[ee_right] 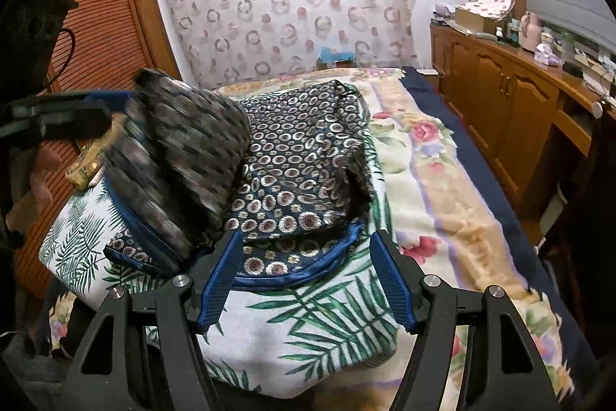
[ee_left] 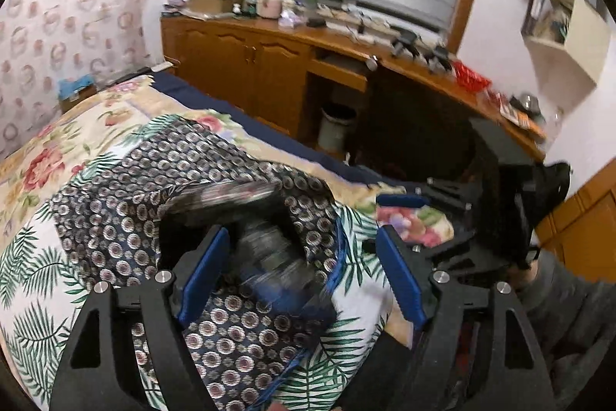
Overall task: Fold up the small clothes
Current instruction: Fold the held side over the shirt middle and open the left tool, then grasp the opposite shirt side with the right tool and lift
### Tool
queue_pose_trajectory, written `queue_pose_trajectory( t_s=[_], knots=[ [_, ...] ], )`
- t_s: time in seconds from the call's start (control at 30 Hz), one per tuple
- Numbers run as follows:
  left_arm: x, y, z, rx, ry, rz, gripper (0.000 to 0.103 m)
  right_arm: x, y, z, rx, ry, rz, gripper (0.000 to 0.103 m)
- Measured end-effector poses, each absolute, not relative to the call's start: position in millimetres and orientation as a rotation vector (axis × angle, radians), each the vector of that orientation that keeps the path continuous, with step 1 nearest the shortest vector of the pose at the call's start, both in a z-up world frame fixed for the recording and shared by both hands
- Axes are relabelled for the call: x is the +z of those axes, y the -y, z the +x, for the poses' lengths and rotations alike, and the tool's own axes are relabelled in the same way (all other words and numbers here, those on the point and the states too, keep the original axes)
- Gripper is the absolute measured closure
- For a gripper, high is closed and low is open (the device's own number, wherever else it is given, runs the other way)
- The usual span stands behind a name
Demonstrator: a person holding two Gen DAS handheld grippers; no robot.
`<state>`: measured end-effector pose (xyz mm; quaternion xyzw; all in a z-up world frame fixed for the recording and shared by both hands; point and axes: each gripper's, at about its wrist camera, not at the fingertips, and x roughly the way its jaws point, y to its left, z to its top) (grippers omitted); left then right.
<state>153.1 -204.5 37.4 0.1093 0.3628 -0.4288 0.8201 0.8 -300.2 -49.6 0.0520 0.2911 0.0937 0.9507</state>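
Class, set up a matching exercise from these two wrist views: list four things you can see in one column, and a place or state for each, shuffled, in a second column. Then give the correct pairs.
Things
1. dark circle-patterned garment
2. palm-leaf pillow
3. left hand-held gripper
4. wastebasket

Places or states
A. on the floor under the wooden desk
B. jaws open, with blurred cloth between the pads
C. lying on top of the pillow
D. resting on the floral bedspread, under the garment

Pairs: 1-C, 2-D, 3-B, 4-A
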Motion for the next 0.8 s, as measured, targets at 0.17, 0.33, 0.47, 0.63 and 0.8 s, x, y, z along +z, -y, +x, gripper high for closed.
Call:
queue_pose_trajectory(
  t_s=[0.17, 0.33, 0.47, 0.63, 0.8],
  knots=[
    [32, 206, 150, -0.915, -0.781, 0.235, 0.024, -52, 319, -3, 0.166, -0.592, 0.121, 0.033],
    [29, 190, 152, -0.847, -0.761, 0.248, 0.024, -49, 327, -7, 0.155, -0.585, 0.125, 0.033],
    [22, 169, 159, -0.777, -0.755, 0.236, 0.024, -47, 324, -6, 0.161, -0.582, 0.112, 0.033],
    [5, 132, 166, -0.679, -0.760, 0.197, 0.024, -39, 313, -1, 0.185, -0.573, 0.078, 0.033],
    [-21, 89, 171, -0.584, -0.792, 0.145, 0.024, -29, 291, 13, 0.229, -0.566, 0.016, 0.033]
  ],
)
